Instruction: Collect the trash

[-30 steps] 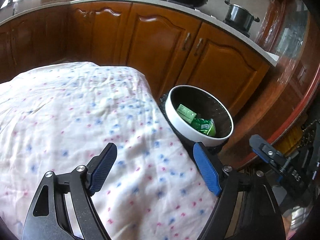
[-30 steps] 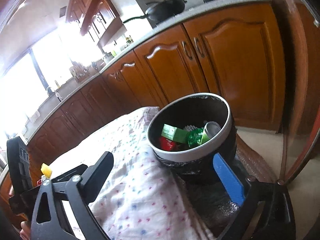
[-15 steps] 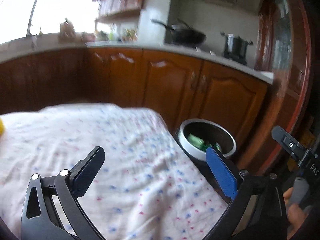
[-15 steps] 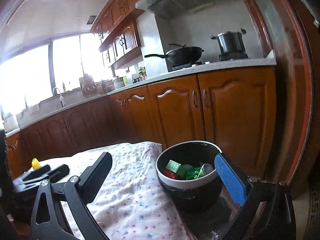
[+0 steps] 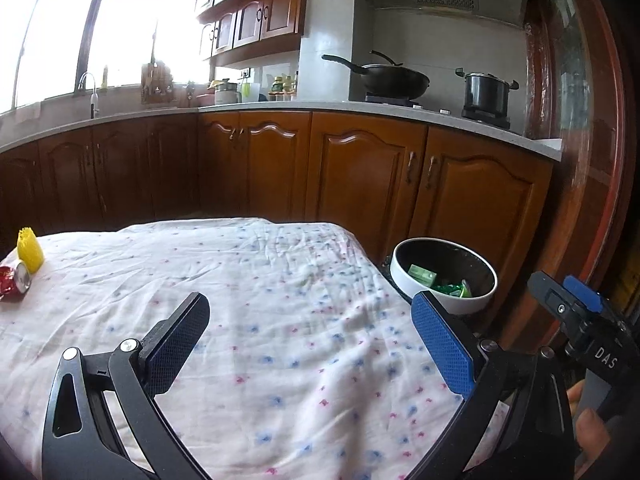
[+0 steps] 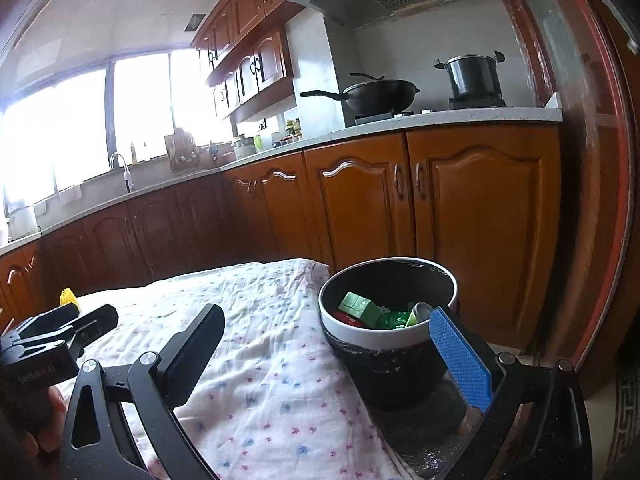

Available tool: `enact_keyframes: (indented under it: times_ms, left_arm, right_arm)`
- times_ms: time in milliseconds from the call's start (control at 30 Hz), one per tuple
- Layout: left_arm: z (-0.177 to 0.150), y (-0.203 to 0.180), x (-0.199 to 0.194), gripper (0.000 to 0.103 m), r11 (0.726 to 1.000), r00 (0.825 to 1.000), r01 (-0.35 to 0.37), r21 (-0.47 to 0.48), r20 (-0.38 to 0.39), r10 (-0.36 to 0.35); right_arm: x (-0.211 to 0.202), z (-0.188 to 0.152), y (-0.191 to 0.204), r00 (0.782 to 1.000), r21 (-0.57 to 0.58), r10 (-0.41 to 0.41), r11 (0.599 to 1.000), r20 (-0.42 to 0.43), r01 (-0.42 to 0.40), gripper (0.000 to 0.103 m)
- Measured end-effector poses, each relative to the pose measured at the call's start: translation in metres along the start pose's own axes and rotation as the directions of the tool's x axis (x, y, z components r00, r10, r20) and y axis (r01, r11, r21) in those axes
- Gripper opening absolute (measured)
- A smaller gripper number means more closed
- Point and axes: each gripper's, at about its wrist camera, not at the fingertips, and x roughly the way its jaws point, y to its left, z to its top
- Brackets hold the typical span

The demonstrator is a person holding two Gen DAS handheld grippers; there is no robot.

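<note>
1. The trash still on the desk is a red can (image 5: pixel 15 281), a shiny metal cylinder lying on its side with its silver end toward you, and a yellow plastic piece (image 5: pixel 30 249) with a toothed top that stands just behind it, touching or almost touching.
2. Both lie at the far left edge of the desk in your left wrist view, well apart from your left tongs (image 5: pixel 308 344) and to the left of them. In the right wrist view you see only the yellow tip (image 6: pixel 68 297) behind the other tool.
3. The trash bin (image 5: pixel 444 276) is round, with a smooth white rim and a dark inside. It stands just beside the right edge of the desk, lower than the top. Inside it are a green carton (image 6: pixel 354 304), crinkled green wrappers (image 6: pixel 394 318), something red and a silver can end.
4. The bin is ahead and to the right of your left tongs, near the blue pad. For your right tongs (image 6: pixel 332 344) it stands directly ahead, close to the right finger.
5. Your left tongs are spread fully wide and hold nothing; only cloth is between the fingers. Your right tongs are also wide apart and empty.
6. The desk (image 5: pixel 280 280) is covered by a soft, wrinkled white cloth with small blue and pink dots.
7. Behind stand glossy brown wooden cabinets (image 5: pixel 360 176), with arched panels, under a pale stone top.
</note>
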Motion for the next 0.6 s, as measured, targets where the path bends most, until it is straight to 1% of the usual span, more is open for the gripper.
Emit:
enact_keyframes:
  times_ms: [167, 400, 600]
  left_arm:
    - [-0.0010, -0.0008, -0.0042, 0.103, 1.000, 1.000, -0.021, 0.008, 0.015, 0.020]
    - [-0.0029, -0.0019, -0.0043, 0.103, 0.999, 0.999, -0.036, 0.016, 0.020, 0.036]
    - [-0.0035, -0.0019, -0.0043, 0.103, 0.999, 0.999, -0.035, 0.019, 0.020, 0.035]
  right_arm:
    - [-0.0014, -0.0001, -0.0003, 1.000, -0.001, -0.004, 1.000, 0.005, 0.004, 0.103]
    - [0.0010, -0.0030, 0.0006, 1.000, 0.001, -0.003, 1.000, -0.008, 0.003, 0.103]
    - [0.0019, -0.0038, 0.0007, 1.000, -0.001, -0.004, 1.000, -0.015, 0.004, 0.103]
